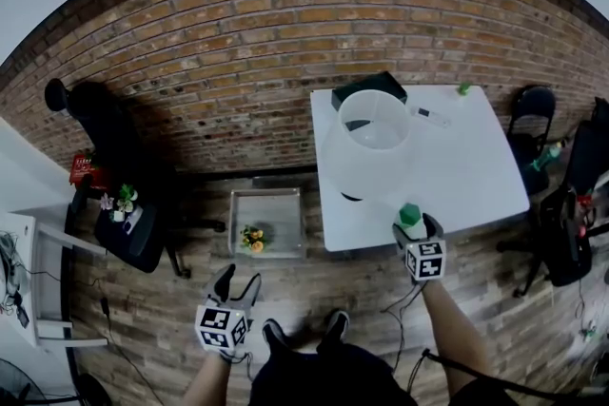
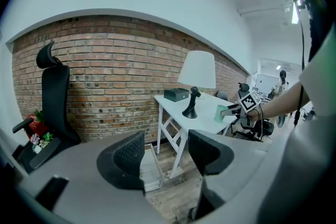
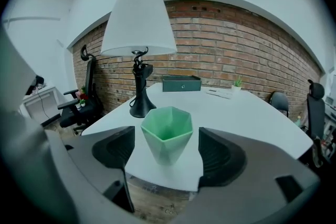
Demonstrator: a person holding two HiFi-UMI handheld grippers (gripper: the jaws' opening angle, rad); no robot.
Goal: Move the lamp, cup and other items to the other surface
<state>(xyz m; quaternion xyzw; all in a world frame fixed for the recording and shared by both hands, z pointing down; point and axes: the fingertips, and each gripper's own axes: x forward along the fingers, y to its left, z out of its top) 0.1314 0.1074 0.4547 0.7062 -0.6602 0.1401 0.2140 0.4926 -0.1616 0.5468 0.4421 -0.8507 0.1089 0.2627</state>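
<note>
- Cup (image 3: 167,134) sits at the near edge of the white table (image 1: 476,176), 5 o'clock from the lamp (image 1: 373,143); not lifted.
- Right gripper (image 3: 165,152) is wide open with the cup between its jaws, pads clear of it.
- Left gripper (image 2: 165,157) is open and empty, over the floor.
- I judge nothing transferred yet: lamp, box (image 1: 369,87) and small items are all on the table.
- Cup looks empty; box is closed; the grey tray (image 1: 269,195) on the floor, 9 o'clock from the table, holds yellow flowers (image 1: 252,239).

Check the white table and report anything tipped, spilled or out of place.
Nothing is tipped or spilled. The lamp and the green cup both stand upright on the table. The cup sits close to the near edge, which is the only thing worth watching.
</note>
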